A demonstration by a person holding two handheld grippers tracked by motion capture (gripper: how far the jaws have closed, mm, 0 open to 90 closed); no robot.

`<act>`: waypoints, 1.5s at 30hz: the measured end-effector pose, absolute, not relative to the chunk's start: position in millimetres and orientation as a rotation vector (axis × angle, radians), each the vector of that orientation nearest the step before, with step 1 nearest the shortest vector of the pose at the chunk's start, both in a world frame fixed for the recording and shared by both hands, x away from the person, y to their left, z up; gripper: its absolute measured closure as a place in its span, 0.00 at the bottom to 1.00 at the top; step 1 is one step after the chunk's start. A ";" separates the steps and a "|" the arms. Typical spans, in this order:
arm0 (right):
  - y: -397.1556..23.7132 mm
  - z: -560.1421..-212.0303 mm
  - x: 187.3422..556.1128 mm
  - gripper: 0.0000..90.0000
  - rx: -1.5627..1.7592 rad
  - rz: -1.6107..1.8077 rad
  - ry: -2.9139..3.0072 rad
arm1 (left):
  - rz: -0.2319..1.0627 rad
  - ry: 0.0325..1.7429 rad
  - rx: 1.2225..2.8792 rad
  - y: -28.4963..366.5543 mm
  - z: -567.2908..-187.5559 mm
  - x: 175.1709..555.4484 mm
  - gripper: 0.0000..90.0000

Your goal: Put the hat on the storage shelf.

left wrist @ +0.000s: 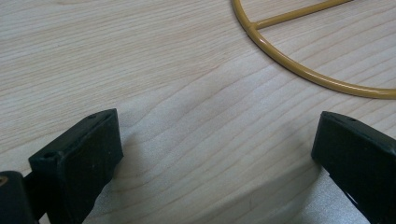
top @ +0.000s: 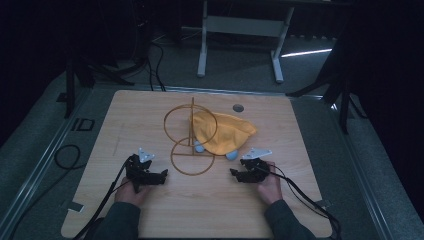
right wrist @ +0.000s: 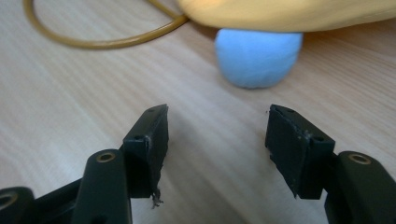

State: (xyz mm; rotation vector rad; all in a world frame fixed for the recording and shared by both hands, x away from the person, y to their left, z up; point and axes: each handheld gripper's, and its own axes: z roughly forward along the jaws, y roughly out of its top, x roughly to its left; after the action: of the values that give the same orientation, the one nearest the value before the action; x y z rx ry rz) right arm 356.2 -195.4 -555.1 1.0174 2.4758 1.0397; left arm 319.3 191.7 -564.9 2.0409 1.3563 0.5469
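A yellow cloth (top: 225, 132) lies draped over a thin gold wire frame (top: 192, 157) of two rings and a rod, in the middle of the wooden table (top: 150, 210). Two light blue balls (top: 231, 155) peek out from under its near edge. My left gripper (top: 162, 175) rests left of the lower ring, its jaws wide apart over bare wood (left wrist: 215, 135), with the ring's wire (left wrist: 299, 70) just ahead. My right gripper (top: 235, 173) sits right of the ring. Its jaws (right wrist: 217, 126) stand open with nothing between them, facing a blue ball (right wrist: 258, 56) tucked under the cloth (right wrist: 289, 14).
A small round hole (top: 238, 107) sits in the tabletop behind the cloth. Black cables (top: 67, 157) trail over the grey floor at the left. A white desk frame (top: 202, 45) stands beyond the table's far edge.
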 end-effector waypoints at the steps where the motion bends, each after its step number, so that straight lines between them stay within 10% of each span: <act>1: -197.3 -554.6 362.9 0.46 1.037 1.057 2.478 | 0.547 1.357 2.040 191.6 -565.0 319.3 0.02; 26: -182.6 -557.5 398.9 0.45 1.012 1.124 2.484 | 0.545 1.355 2.043 191.8 -564.8 319.3 0.02; 37: -179.3 -558.0 394.9 0.83 0.936 1.215 2.571 | 0.545 1.356 2.042 191.8 -564.8 319.3 0.02; 45: -180.5 -552.4 388.8 0.89 0.904 1.266 2.547 | 0.545 1.356 2.042 191.7 -564.8 319.3 0.02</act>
State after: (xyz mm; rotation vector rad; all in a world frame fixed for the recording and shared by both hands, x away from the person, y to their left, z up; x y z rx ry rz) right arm 388.8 -180.5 -552.4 0.9036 2.5468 1.2664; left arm 319.3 191.7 -564.8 2.0422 1.3556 0.5446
